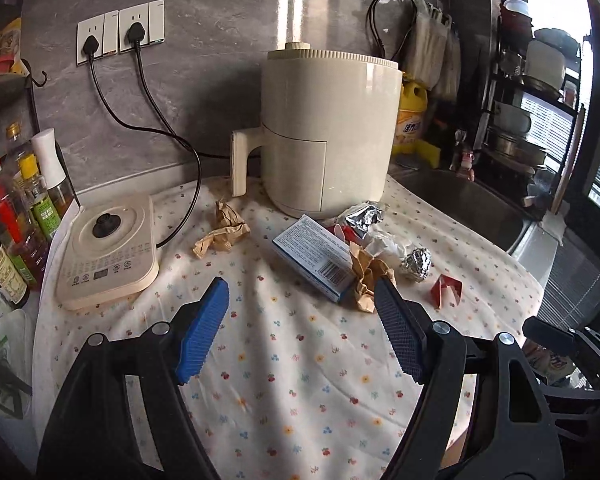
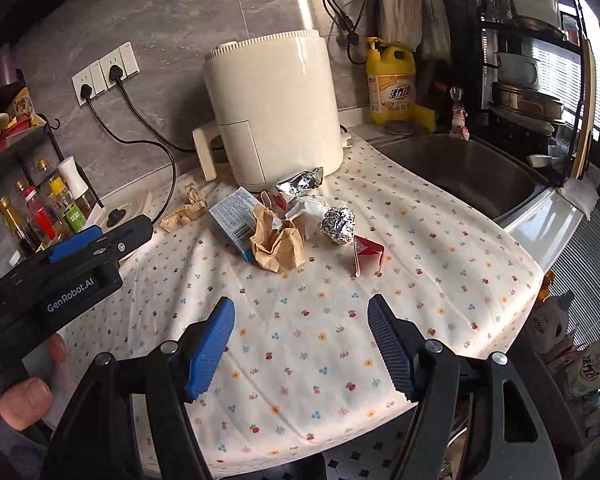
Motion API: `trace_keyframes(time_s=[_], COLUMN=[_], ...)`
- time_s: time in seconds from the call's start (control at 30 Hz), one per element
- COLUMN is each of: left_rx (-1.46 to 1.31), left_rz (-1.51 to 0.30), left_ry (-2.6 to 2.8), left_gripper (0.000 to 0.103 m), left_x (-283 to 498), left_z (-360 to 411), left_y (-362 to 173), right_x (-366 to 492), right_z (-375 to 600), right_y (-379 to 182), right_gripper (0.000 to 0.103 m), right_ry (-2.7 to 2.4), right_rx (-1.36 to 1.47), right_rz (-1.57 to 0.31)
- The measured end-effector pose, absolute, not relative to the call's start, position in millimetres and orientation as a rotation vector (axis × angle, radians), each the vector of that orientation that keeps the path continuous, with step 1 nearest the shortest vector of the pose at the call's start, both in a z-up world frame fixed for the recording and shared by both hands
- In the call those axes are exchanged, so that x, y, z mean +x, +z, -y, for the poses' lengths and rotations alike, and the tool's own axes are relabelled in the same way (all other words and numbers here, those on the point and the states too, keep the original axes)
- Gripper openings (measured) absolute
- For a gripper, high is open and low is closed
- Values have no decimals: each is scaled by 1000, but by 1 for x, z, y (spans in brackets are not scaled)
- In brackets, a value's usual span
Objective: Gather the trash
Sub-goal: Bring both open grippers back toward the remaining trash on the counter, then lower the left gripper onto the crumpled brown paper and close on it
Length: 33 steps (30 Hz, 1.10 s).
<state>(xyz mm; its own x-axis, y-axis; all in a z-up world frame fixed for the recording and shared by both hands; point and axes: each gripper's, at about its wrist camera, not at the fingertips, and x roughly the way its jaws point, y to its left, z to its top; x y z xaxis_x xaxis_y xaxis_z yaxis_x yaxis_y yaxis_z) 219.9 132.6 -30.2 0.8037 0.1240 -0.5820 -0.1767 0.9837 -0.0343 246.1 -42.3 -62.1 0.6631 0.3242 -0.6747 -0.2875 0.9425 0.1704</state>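
Left claw (image 1: pixel 302 294) and right claw (image 2: pixel 301 314) gape empty; ahead, the crumpled brown paper (image 2: pixel 278 246) overlaps the blue box (image 2: pixel 236 218), so a grab may drag both.

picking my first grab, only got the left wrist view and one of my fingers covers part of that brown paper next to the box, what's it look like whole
Observer: The brown paper is a single crumpled bag, open at the top, and it leans against the barcode end of the blue box.
Operator: ok and is the right gripper free, i only see a bit of its frame
Observer: Yes. The right gripper is open with nothing between its fingers. It is over bare cloth, short of the trash pile.
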Motion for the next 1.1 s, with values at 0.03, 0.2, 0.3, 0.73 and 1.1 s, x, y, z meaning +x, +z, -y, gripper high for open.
trace_keyframes(time_s=[0.03, 0.2, 0.3, 0.73, 1.1], left_rx=[-87, -108, -123, -99, -98], left_rz=[-619, -643, -658, -730, -850], left_ry=[161, 154, 134, -19, -138], left_gripper=[75, 75, 75, 59, 19], left_x=[225, 247, 259, 313, 346], left_z=[-134, -145, -148, -129, -100], left_y=[-32, -43, -51, -79, -109], right_x=[251, 275, 287, 331, 332], right_z=[40, 32, 31, 44, 72], right_y=[-64, -76, -84, -102, -109], right_gripper=[68, 68, 68, 67, 66], right_ry=[344, 333, 323, 222, 133], right_rx=[47, 44, 50, 82, 109], right_rz=[-777, -813, -840, -884, -896])
